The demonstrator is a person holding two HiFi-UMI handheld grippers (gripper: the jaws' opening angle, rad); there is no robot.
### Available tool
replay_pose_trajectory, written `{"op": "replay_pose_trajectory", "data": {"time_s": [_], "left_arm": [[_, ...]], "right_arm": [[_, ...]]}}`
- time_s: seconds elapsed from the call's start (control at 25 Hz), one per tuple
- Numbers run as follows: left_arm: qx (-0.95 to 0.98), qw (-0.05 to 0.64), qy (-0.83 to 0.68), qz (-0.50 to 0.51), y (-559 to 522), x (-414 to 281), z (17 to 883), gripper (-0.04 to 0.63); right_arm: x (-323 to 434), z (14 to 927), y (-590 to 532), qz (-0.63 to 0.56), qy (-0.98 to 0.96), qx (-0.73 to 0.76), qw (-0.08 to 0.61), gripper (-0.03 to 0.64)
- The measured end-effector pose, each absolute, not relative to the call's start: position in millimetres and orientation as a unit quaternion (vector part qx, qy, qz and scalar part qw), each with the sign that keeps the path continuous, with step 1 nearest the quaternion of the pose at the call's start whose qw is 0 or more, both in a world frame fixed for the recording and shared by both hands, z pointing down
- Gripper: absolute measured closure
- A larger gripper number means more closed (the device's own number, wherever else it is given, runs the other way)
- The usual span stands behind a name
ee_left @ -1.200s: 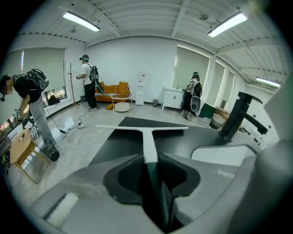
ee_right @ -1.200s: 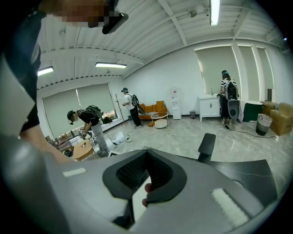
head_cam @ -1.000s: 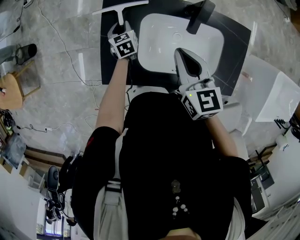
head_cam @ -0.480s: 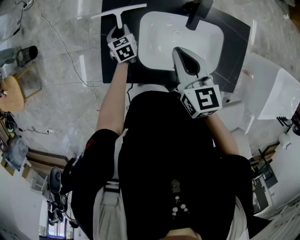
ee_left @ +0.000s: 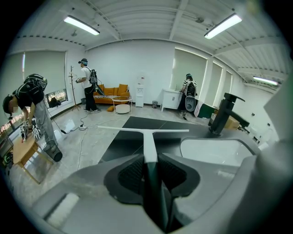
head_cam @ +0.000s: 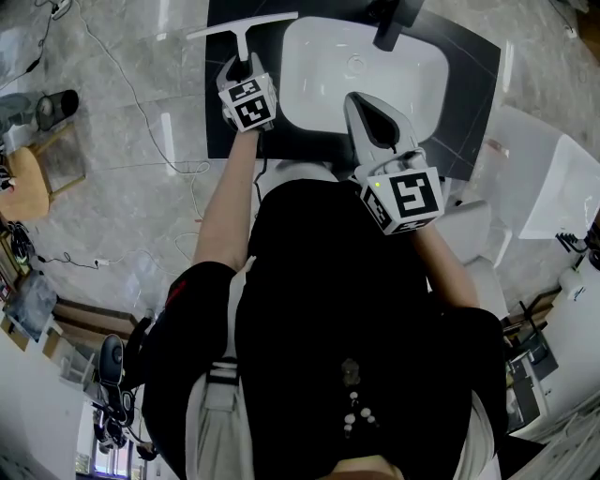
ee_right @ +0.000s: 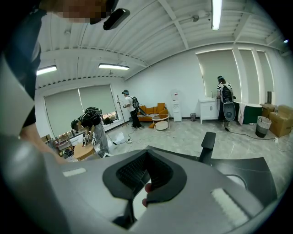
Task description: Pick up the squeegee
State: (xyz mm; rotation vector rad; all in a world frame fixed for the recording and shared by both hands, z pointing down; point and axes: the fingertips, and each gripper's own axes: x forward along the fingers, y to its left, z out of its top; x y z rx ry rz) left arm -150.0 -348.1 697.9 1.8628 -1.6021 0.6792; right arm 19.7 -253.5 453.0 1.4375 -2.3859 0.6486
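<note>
The squeegee is white, with a long thin blade and a handle that turns dark at the grip. My left gripper is shut on that handle, and the blade sticks out ahead over the left end of the black counter. In the left gripper view the handle of the squeegee runs straight between the pads of the left gripper. My right gripper hangs over the front rim of the white sink, shut with nothing in it. In its own view the right gripper shows its tips touching.
A black faucet stands at the sink's far edge. White furniture is to the right, and a wooden stool and cables lie on the marble floor to the left. Other people stand far off in the room.
The left gripper has drawn back a little toward the person with the squeegee still held. The right gripper has drifted back slightly over the sink's front rim.
</note>
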Motion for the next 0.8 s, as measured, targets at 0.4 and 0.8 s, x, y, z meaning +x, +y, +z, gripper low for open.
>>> {"op": "replay_pose_trajectory", "data": {"time_s": [0.4,0.8], "left_arm": [[0.712,0.27,-0.607,0.226,-328,-153,659,0.489],[0.737,0.244,-0.596,0.205,-302,-149,609,0.489]], "right_arm": [[18,443,-229,0.212,-0.828,0.504,0.126,0.614],[10,430,-207,0.196,-0.834,0.505,0.109,0.614]]}}
